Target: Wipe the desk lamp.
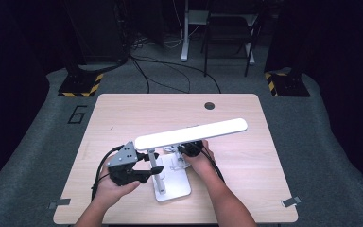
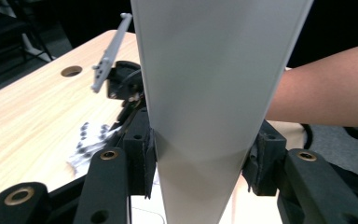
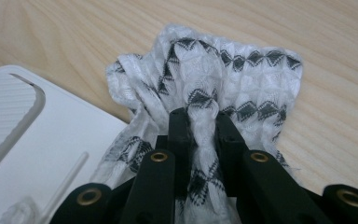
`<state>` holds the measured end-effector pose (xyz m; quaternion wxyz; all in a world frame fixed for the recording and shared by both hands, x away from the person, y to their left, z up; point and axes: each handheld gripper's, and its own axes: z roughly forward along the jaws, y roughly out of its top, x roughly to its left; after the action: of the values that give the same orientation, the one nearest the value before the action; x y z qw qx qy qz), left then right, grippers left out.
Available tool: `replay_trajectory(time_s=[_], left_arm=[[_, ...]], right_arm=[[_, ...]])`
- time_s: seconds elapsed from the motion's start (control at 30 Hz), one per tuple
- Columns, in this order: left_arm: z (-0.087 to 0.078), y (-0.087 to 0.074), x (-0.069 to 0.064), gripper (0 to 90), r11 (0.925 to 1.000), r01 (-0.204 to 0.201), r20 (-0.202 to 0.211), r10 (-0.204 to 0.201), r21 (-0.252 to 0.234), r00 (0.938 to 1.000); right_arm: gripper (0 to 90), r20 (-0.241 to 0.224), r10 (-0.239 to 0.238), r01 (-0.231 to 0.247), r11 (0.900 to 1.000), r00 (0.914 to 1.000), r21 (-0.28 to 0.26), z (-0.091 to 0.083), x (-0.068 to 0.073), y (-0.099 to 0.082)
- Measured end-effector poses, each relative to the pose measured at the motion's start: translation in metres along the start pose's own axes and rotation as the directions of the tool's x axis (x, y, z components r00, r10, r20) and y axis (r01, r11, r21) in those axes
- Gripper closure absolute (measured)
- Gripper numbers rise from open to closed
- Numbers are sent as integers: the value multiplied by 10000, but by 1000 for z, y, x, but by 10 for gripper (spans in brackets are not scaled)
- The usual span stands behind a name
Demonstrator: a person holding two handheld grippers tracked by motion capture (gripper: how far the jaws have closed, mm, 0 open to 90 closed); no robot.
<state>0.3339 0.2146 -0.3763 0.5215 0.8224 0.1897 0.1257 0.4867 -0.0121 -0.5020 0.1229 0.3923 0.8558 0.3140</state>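
The work in hand is judged to be wiping a desk lamp w/ a cloth. The lamp's base [image 1: 172, 182] is seen on the table [image 1: 123, 113] near the front edge, between the two forearms. The light bar [image 1: 191, 134] is carried above it, its long axis running from low-left to upper-right in the high view, well past the base on the right.

The left gripper [image 2: 198, 158] is clamped at about half width on the lamp's flat upright [image 2: 214, 93]: in the left gripper view both pads are pressed against its edges, so the lamp is steadied.

The right gripper [image 3: 200, 123] is closed narrow on a bunched white cloth [image 3: 242, 65] w/ a black diamond pattern; a fold is pinched between the jaws. In the right gripper view the cloth is hung just beside the base's corner [image 3: 74, 140], partly over bare wood.

In the high view the right gripper [image 1: 191, 149] is seen directly under the bar's middle, behind the base. So the right hand is the nearer one to the bar, and the surface to wipe lies above and along that diagonal; a stroke is prob. best run lengthwise, toward the far-right tip. Whether the cloth touches the bar now can't be told.
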Motion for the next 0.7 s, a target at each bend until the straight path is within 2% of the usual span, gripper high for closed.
replay_trajectory(time_s=[0.1, 0.33, 0.5, 0.6, 0.7], left_arm=[[1, -1, 2, 528, 10000, -28, -209, 27, -46, 9998], [2, -2, 4, 528, 9999, -62, -171, 60, -117, 9998], [3, -3, 4, 528, 9998, 75, -86, -77, -198, 9999], [3, -4, 4, 528, 9996, 81, -108, -84, -257, 9999], [3, -3, 3, 528, 9997, 78, -91, -80, -217, 9999]], right_arm=[[801, -115, 179, -181, 9996, 9998, -205, -1, -4, -3], [805, -227, 370, -380, 9982, 9991, -467, -1, -3, -12], [808, -302, 746, -760, 9960, 9968, -480, -4, 1, -19], [810, -61, 351, -354, 9977, 9994, -574, -10, 7, -27], [811, -176, 388, -398, 9974, 9991, -595, -16, 11, -35]])
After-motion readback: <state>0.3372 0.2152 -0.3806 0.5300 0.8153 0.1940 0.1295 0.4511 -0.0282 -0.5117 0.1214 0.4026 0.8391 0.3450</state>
